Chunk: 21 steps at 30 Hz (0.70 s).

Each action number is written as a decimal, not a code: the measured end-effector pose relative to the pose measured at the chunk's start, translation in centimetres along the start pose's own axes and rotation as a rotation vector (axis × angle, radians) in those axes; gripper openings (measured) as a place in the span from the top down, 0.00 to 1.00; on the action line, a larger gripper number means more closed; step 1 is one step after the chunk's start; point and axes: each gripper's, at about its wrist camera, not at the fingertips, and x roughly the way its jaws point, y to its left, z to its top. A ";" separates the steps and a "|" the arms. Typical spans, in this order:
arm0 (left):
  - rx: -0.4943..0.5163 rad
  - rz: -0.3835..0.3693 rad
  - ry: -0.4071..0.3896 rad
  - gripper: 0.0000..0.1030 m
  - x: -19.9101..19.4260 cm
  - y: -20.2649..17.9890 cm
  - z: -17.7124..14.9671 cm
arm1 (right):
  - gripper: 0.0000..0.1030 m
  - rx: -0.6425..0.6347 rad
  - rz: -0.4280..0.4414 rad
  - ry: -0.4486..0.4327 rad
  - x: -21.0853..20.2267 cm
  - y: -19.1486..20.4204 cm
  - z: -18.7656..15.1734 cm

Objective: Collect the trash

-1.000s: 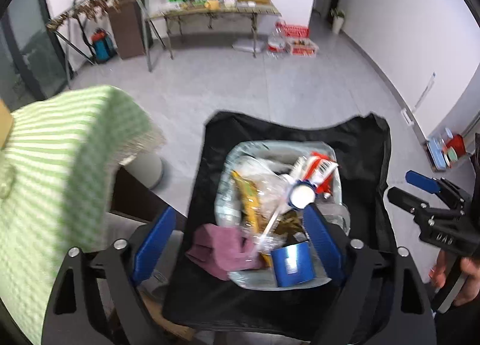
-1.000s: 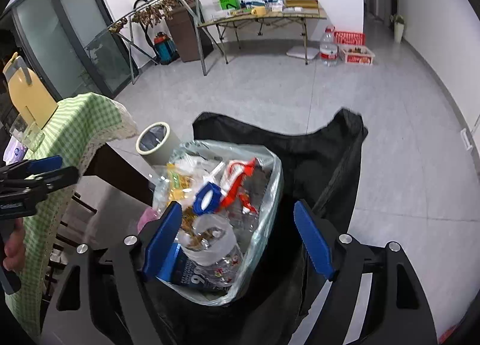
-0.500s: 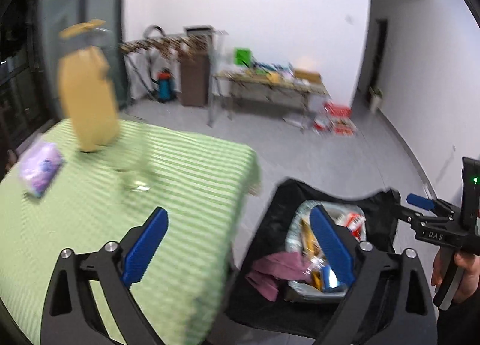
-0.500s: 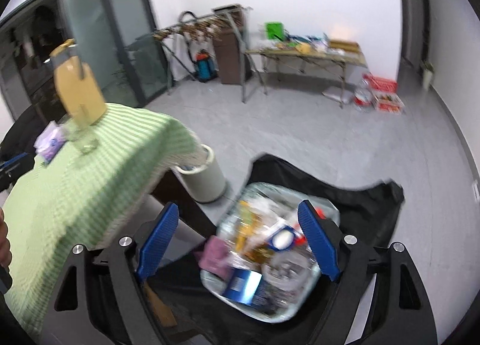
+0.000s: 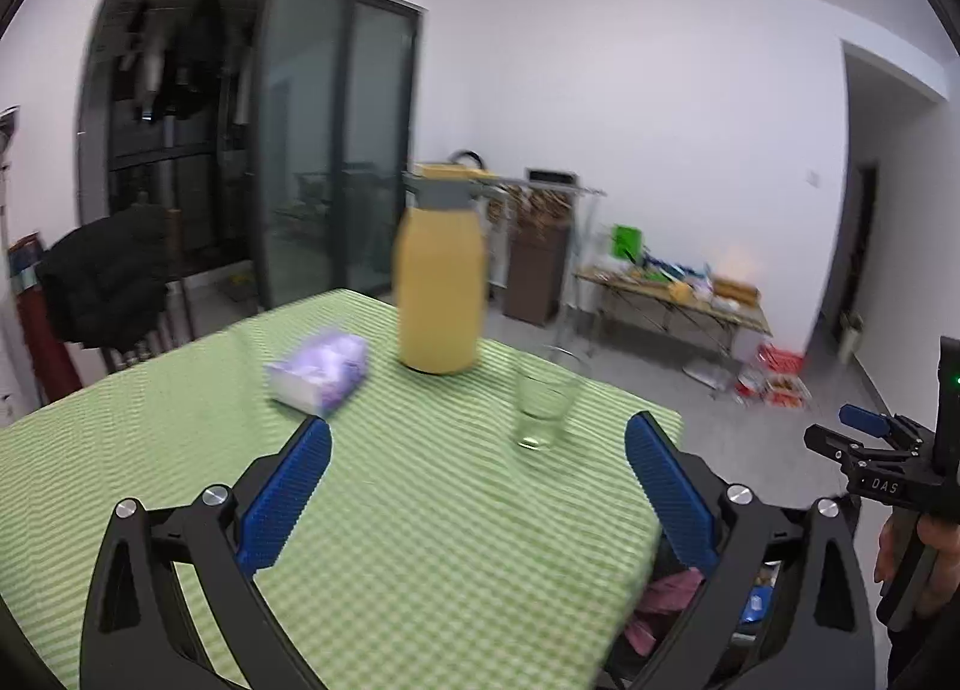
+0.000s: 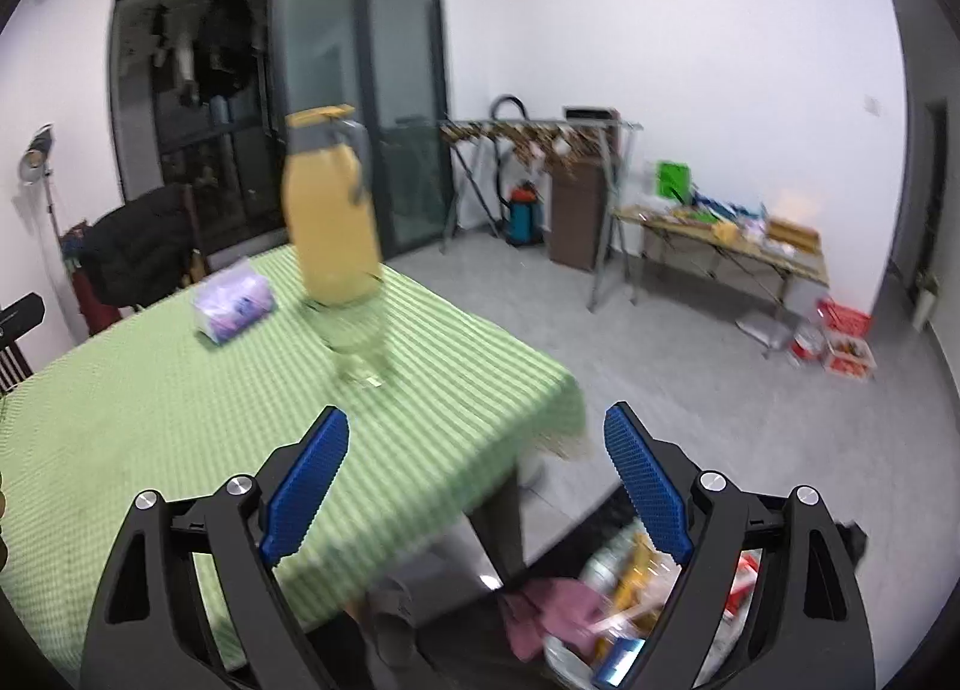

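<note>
My left gripper is open and empty, raised over the green checked table. My right gripper is open and empty above the table's right corner. The right gripper also shows in the left wrist view, at the right edge, held apart from the table. The clear trash bag full of wrappers, a pink cloth and a blue box sits in a black bag on the floor below the table's edge. Part of it shows in the left wrist view.
On the table stand a yellow jug, a clear glass and a purple tissue pack. A chair with a black coat stands behind the table. A cluttered side table and clothes rack stand by the far wall.
Both grippers have lifted and swung left, from looking down into the trash bag to looking across the tabletop. Both stayed open and empty.
</note>
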 end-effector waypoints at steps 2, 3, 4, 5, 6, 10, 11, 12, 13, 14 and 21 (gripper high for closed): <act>-0.010 0.044 -0.023 0.07 -1.2 2.2 0.0 | 0.19 -0.014 0.030 -0.019 0.3 2.2 0.7; -0.010 0.067 -0.029 0.07 -1.7 3.1 0.0 | 0.19 -0.020 0.045 -0.026 0.5 3.1 0.9; -0.011 0.084 -0.036 0.07 -2.1 4.0 0.0 | 0.19 -0.027 0.059 -0.031 0.7 4.1 1.2; -0.014 0.105 -0.044 0.07 -2.7 5.0 0.0 | 0.19 -0.040 0.075 -0.035 0.9 5.4 1.4; -0.018 0.123 -0.052 0.07 -3.2 5.8 0.0 | 0.19 -0.053 0.088 -0.038 1.2 6.6 1.6; -0.038 0.186 -0.081 0.07 -4.9 9.3 0.1 | 0.19 -0.085 0.140 -0.065 1.8 10.3 1.9; -0.040 0.196 -0.085 0.07 -5.3 10.1 0.1 | 0.19 -0.090 0.147 -0.071 1.9 11.1 1.9; -0.045 0.208 -0.091 0.07 -5.5 10.7 0.2 | 0.19 -0.100 0.156 -0.080 2.2 12.1 2.0; -0.049 0.212 -0.095 0.07 -5.8 11.0 0.1 | 0.19 -0.109 0.157 -0.087 2.5 13.1 2.0; -0.053 0.219 -0.091 0.07 -5.8 11.8 0.2 | 0.19 -0.113 0.158 -0.091 2.6 13.8 2.0; -0.074 0.256 -0.094 0.07 -6.5 14.0 -0.1 | 0.19 -0.130 0.220 -0.127 3.0 18.1 2.8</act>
